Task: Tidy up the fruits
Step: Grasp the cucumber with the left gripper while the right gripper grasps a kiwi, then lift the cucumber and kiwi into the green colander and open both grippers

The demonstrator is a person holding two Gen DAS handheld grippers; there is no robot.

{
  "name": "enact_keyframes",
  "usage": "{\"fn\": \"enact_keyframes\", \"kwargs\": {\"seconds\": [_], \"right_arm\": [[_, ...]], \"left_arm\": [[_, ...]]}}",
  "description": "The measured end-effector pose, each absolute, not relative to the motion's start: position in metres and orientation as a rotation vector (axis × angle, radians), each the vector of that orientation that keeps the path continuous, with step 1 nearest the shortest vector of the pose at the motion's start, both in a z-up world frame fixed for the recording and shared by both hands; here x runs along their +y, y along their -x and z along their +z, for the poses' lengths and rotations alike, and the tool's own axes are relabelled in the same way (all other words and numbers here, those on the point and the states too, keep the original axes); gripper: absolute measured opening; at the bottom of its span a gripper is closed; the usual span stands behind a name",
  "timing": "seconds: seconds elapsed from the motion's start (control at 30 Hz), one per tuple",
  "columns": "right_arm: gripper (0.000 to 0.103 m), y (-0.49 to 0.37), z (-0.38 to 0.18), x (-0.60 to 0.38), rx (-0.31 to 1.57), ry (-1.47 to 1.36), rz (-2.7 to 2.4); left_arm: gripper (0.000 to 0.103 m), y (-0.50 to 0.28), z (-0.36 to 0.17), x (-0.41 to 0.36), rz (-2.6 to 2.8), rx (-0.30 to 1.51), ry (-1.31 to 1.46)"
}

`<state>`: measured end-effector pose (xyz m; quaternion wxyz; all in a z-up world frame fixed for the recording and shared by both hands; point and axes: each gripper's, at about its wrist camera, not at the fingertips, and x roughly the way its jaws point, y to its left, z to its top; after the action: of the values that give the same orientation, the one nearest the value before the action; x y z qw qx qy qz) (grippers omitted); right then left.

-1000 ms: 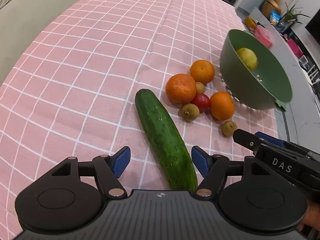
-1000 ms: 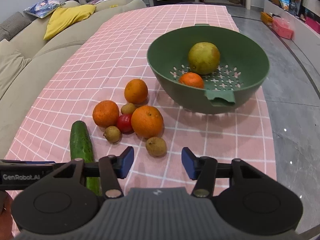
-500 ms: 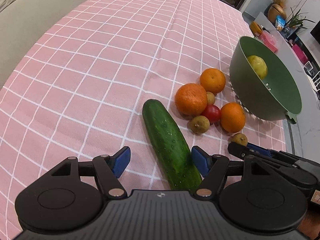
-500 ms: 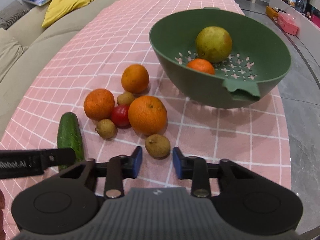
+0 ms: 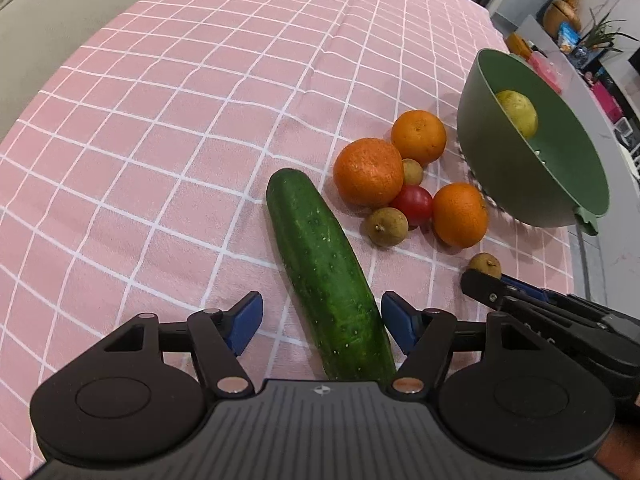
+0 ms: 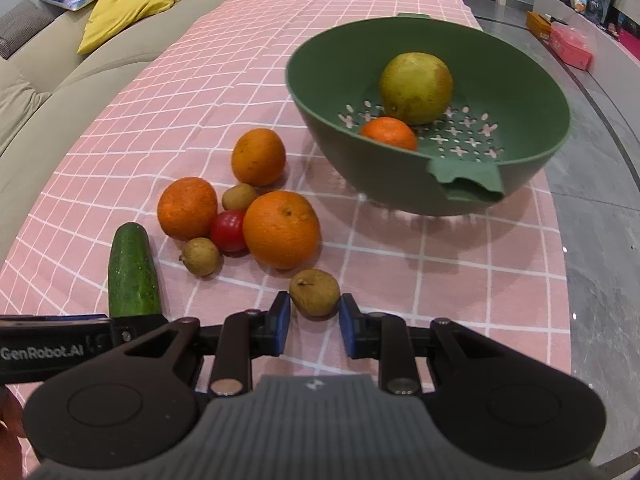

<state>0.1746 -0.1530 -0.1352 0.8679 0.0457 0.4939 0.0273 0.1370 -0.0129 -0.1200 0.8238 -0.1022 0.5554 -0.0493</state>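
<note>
My right gripper [image 6: 314, 314] has its blue pads on either side of a small brown longan [image 6: 315, 292] on the pink checked cloth; the jaws are narrowed and at or very near its sides. The same longan shows in the left wrist view [image 5: 485, 265]. My left gripper [image 5: 322, 320] is open around the near end of a cucumber [image 5: 326, 272], not touching it. Three oranges [image 6: 281, 229], a red tomato [image 6: 229, 230] and two more longans [image 6: 201, 256] lie clustered. A green colander bowl [image 6: 532, 92] holds a yellow-green fruit [image 6: 416, 88] and a small orange [image 6: 387, 133].
A beige sofa [image 6: 60, 64] with a yellow cushion runs along the table's left side. The table edge and grey floor [image 6: 600, 220] lie to the right. A sideboard with a pink box [image 6: 570, 46] and plants stands at the far right.
My right gripper moved forward and narrowed its jaws around the nearest longan. My left gripper shifted slightly and stayed open over the cucumber.
</note>
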Motion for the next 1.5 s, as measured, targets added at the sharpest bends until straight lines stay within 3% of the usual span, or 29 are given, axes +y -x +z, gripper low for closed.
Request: {"fn": "enact_keyframes", "kwargs": {"seconds": [0.2,0.8,1.0,1.5], "right_arm": [[0.022,-0.173,-0.133,-0.157,1.035,-0.101,0.049],[0.022,-0.166,-0.114,-0.163,1.016,-0.123,0.064],[0.023,-0.161,-0.112,-0.166,1.019,-0.139,0.064],[0.023,-0.152,-0.082,-0.164,0.971,-0.174,0.119]], "left_arm": [[0.053,-0.139,-0.119,-0.032,-0.131,1.174,0.168],[0.043,-0.122,-0.097,0.022,-0.188,1.164,0.389],[0.042,-0.121,-0.110,0.054,-0.220,1.242,0.688],[0.041,-0.123,-0.083,0.065,-0.343,1.141,0.880]]}}
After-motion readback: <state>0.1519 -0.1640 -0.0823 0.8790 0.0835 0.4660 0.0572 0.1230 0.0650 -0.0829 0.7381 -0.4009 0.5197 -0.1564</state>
